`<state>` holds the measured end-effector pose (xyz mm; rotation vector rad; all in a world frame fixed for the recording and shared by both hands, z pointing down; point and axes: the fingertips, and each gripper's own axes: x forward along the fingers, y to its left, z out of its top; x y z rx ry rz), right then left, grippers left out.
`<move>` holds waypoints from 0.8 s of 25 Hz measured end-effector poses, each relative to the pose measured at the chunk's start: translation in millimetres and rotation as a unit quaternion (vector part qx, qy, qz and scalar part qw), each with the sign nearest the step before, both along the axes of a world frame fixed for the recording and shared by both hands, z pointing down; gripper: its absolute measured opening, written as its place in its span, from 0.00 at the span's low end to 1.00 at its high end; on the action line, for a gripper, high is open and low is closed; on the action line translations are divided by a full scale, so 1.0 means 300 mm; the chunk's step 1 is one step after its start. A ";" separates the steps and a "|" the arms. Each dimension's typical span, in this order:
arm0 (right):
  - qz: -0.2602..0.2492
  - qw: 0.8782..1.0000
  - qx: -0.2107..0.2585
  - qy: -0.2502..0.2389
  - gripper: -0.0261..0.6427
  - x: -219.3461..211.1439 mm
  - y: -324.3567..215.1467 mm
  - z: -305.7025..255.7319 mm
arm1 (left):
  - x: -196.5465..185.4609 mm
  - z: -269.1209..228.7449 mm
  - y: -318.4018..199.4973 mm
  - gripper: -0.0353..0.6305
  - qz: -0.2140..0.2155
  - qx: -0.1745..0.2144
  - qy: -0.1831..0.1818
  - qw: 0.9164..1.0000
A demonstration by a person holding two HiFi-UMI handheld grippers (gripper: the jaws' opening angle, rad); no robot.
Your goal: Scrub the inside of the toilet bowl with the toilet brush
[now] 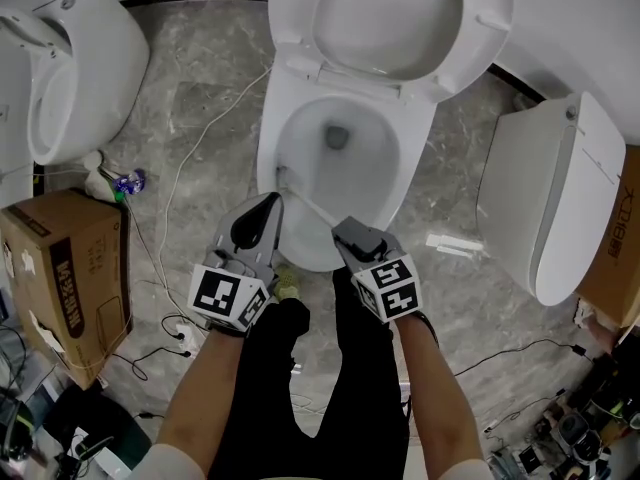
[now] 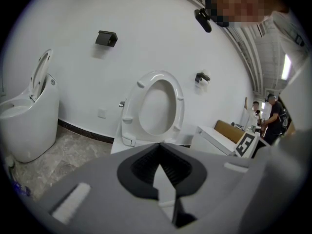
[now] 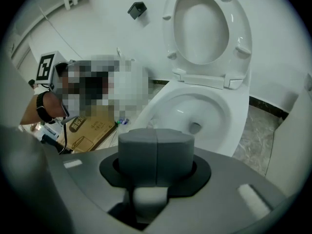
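The white toilet (image 1: pixel 300 88) stands ahead with lid and seat (image 1: pixel 390 13) raised, its bowl (image 1: pixel 340 143) open below me. A thin white toilet brush (image 1: pixel 305 200) slants from my right gripper (image 1: pixel 342 232) up-left to the bowl's left inner wall, where its head (image 1: pixel 283 176) rests. The right gripper (image 3: pixel 157 133) is shut on the brush handle; a white piece of the brush (image 3: pixel 150 199) shows under its pads. My left gripper (image 1: pixel 270 204) hovers at the bowl's near-left rim, shut with nothing held. In the left gripper view, the left gripper (image 2: pixel 161 145) points at the raised seat (image 2: pixel 156 106).
A second toilet (image 1: pixel 80 68) stands at the far left and a closed one (image 1: pixel 550 198) at the right. A cardboard box (image 1: pixel 65 278) sits on the floor to my left, another box (image 1: pixel 620 238) at the right edge. Cables (image 1: pixel 170 198) trail over the marble floor.
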<state>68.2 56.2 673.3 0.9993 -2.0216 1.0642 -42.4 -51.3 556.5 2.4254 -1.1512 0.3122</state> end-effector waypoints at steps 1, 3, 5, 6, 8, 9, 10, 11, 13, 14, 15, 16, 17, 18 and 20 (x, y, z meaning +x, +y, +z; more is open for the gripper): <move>-0.013 1.000 -0.004 0.004 0.28 0.003 0.013 -0.006 | 0.002 -0.006 0.005 0.06 0.000 -0.001 0.001 1.000; -0.041 0.999 -0.013 0.011 0.28 0.012 0.039 -0.017 | 0.006 -0.020 0.012 0.06 -0.002 -0.004 0.002 1.000; -0.067 0.997 -0.024 0.018 0.28 0.023 0.062 -0.030 | 0.010 -0.036 0.017 0.06 -0.004 -0.005 0.003 1.000; -0.080 0.996 -0.030 0.022 0.28 0.028 0.072 -0.037 | 0.012 -0.043 0.019 0.06 -0.004 -0.006 0.003 1.000; -0.109 0.993 -0.040 0.031 0.28 0.037 0.091 -0.051 | 0.019 -0.054 0.024 0.06 -0.003 -0.007 0.004 1.000; -0.124 0.991 -0.044 0.036 0.28 0.041 0.098 -0.059 | 0.025 -0.058 0.026 0.06 -0.002 -0.007 0.004 1.000; -0.139 0.988 -0.048 0.039 0.28 0.047 0.104 -0.066 | 0.030 -0.061 0.027 0.06 -0.001 -0.008 0.004 1.000; -0.154 0.986 -0.052 0.043 0.28 0.054 0.109 -0.073 | 0.035 -0.061 0.029 0.06 0.000 -0.009 0.004 1.000; -0.182 0.980 -0.061 0.050 0.28 0.069 0.121 -0.080 | 0.041 -0.055 0.035 0.06 -0.002 -0.016 0.005 1.000; -0.195 0.977 -0.066 0.053 0.28 0.076 0.131 -0.080 | 0.044 -0.051 0.038 0.06 -0.003 -0.019 0.005 1.000; -0.205 0.974 -0.072 0.055 0.28 0.083 0.141 -0.080 | 0.049 -0.050 0.042 0.06 -0.001 -0.020 0.005 1.000; -0.216 0.972 -0.076 0.058 0.28 0.089 0.149 -0.083 | 0.055 -0.050 0.045 0.06 0.001 -0.021 0.004 1.000; -0.228 0.968 -0.079 0.063 0.28 0.094 0.154 -0.090 | 0.061 -0.051 0.048 0.06 0.003 -0.022 0.004 1.000; -0.240 0.965 -0.082 0.070 0.28 0.100 0.156 -0.097 | 0.066 -0.053 0.051 0.06 0.004 -0.023 0.003 1.000; -0.265 0.957 -0.084 0.085 0.28 0.116 0.160 -0.110 | 0.073 -0.057 0.051 0.06 0.004 -0.026 0.004 1.000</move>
